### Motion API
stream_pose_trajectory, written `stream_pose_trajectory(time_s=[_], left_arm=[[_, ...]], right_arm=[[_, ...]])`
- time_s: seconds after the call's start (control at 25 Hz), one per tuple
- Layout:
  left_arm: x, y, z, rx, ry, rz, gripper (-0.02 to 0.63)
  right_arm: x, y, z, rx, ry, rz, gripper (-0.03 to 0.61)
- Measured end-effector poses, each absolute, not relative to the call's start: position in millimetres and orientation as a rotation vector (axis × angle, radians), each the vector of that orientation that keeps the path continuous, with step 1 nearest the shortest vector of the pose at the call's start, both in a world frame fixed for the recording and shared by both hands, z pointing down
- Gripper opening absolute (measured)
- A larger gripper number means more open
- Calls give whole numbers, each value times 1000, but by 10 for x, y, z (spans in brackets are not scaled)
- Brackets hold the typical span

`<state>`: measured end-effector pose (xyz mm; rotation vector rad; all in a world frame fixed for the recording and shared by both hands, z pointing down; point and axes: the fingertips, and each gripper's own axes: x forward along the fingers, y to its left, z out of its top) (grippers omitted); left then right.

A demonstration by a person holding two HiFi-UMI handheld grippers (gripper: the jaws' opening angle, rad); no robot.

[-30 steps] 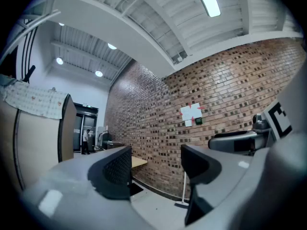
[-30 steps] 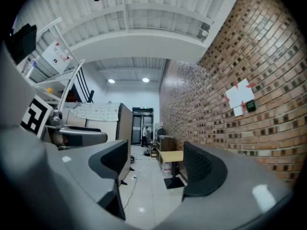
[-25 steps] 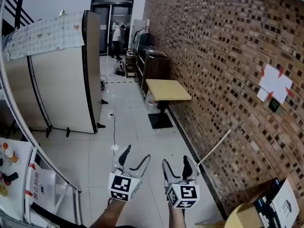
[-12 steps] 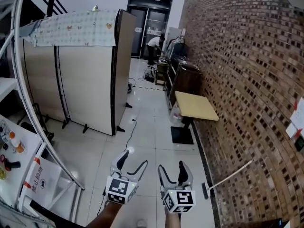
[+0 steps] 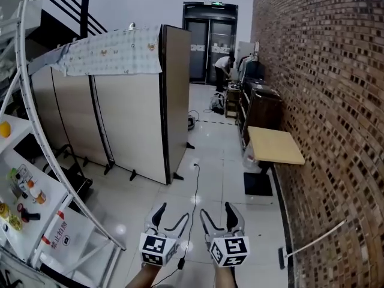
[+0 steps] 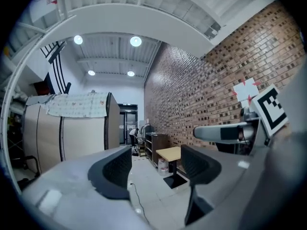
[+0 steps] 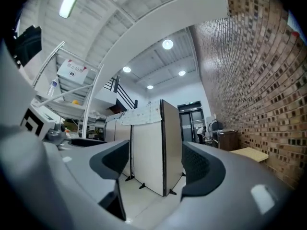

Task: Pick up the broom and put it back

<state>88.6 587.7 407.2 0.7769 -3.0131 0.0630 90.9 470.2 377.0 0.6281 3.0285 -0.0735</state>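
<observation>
A long pale broom handle (image 5: 316, 239) leans low against the brick wall (image 5: 327, 101) at the lower right of the head view, its dark end (image 5: 281, 258) on the floor; the broom head is not visible. My left gripper (image 5: 173, 211) and right gripper (image 5: 216, 211) are held side by side at the bottom centre, left of the broom and well apart from it. Both are open with nothing between the jaws. The left gripper (image 6: 156, 169) points down the corridor along the wall. The right gripper (image 7: 156, 164) points at the partition screen. Neither gripper view shows the broom.
A beige partition screen (image 5: 144, 107) draped with cloth stands to the left. A yellow table (image 5: 276, 146) and dark cabinet (image 5: 264, 108) line the brick wall. A white rack (image 5: 36, 185) with small items is at the lower left. A cable (image 5: 193, 188) crosses the tiles. A person (image 5: 225, 66) bends far off.
The head view has swung left: the broom and brick wall slid toward the right edge, the cardboard box left the picture, and the rack came in. Both grippers stay open and level.
</observation>
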Motion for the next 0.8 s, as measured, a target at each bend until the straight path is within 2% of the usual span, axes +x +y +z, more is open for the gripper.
stream_pose_trajectory(time_s=[0.4, 0.48, 0.8], left_arm=[[-39, 6025, 4031, 752, -3047, 79, 309], [-309, 6064, 4004, 792, -3050, 90, 342], [-1189, 6476, 3849, 838, -3103, 60, 342]], right_arm=[[-48, 4701, 3855, 618, 3031, -126, 331], [-315, 4695, 3836, 607, 3037, -150, 330], [-1064, 4846, 3786, 485, 3049, -102, 327]])
